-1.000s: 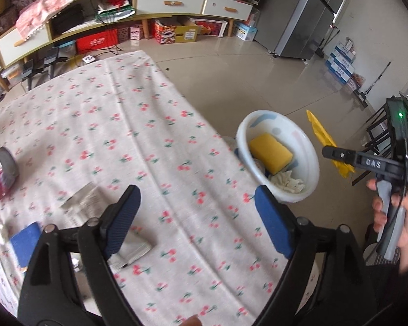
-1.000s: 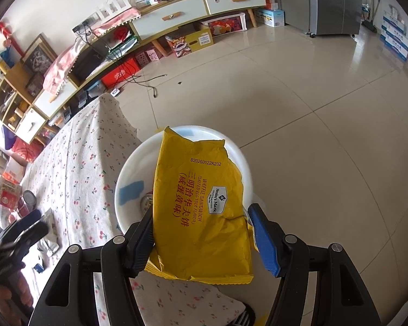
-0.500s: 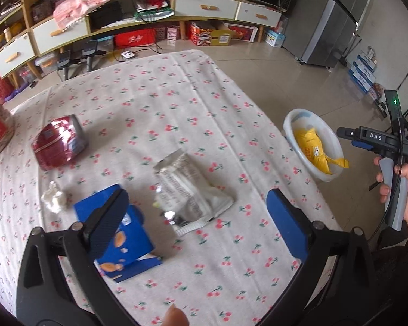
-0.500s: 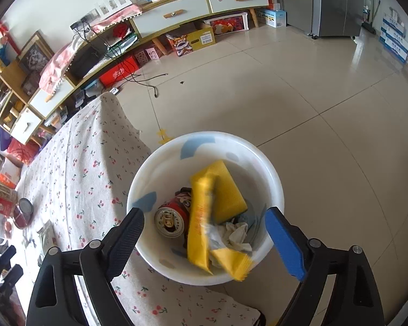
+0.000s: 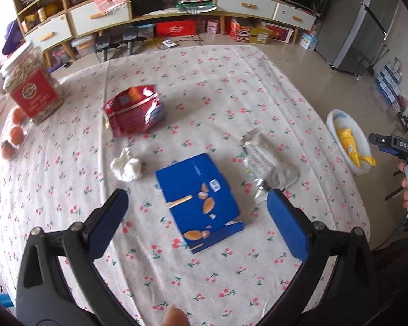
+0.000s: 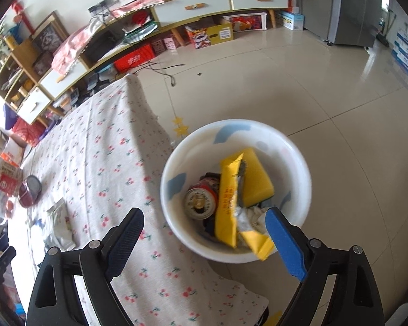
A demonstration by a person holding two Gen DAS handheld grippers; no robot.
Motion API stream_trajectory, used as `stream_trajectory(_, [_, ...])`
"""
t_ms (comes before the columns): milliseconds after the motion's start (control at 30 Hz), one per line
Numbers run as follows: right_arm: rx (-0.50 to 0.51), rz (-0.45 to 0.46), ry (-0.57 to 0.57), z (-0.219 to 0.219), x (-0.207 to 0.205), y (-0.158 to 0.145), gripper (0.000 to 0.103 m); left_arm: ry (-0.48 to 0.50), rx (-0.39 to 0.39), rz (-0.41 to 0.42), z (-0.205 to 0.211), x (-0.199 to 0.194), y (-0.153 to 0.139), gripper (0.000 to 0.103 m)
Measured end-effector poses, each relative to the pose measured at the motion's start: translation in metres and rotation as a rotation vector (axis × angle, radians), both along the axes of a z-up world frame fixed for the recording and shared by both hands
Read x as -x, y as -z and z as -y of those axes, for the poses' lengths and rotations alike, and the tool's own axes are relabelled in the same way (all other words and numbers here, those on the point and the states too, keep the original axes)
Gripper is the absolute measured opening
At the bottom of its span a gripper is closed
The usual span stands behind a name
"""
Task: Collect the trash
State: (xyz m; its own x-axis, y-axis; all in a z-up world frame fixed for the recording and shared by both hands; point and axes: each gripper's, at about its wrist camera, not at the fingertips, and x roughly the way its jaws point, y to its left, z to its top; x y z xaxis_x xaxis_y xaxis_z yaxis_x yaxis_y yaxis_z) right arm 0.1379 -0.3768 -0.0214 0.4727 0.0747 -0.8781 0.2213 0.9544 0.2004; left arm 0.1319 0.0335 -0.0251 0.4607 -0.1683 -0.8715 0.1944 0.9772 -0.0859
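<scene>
Between the left tongs: blue snack box [image 5: 200, 200] lies flat on the bench [image 5: 231, 81], just ahead of the fingertips
Long axis: runs away from the camera, tilted a bit left
Nearer hand: left tongs [image 5: 195, 217], spread wide, nothing pinched
Right tongs [image 6: 206, 233]: spread too, empty, over the white bin [image 6: 299, 163]
Box look: crushed corner, nut pictures, should squash easily
Neighbours: silver wrapper [image 5: 266, 163] to its right, tissue wad [image 5: 126, 167] to its left
</scene>
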Motion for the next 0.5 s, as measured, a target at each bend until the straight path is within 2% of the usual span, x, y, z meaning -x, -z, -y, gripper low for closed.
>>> stream_trajectory(233, [-0.001,-0.022,-0.039,-0.026,0.009,0.004,0.092,-0.041,0.027,-0.069,-0.008,0.004,0.033,0.101])
stream_trajectory(500, [0.045,-0.026,-0.110,-0.054,0.011,0.003,0.092,-0.038,0.035,-0.075,0.005,0.001,0.048,0.101])
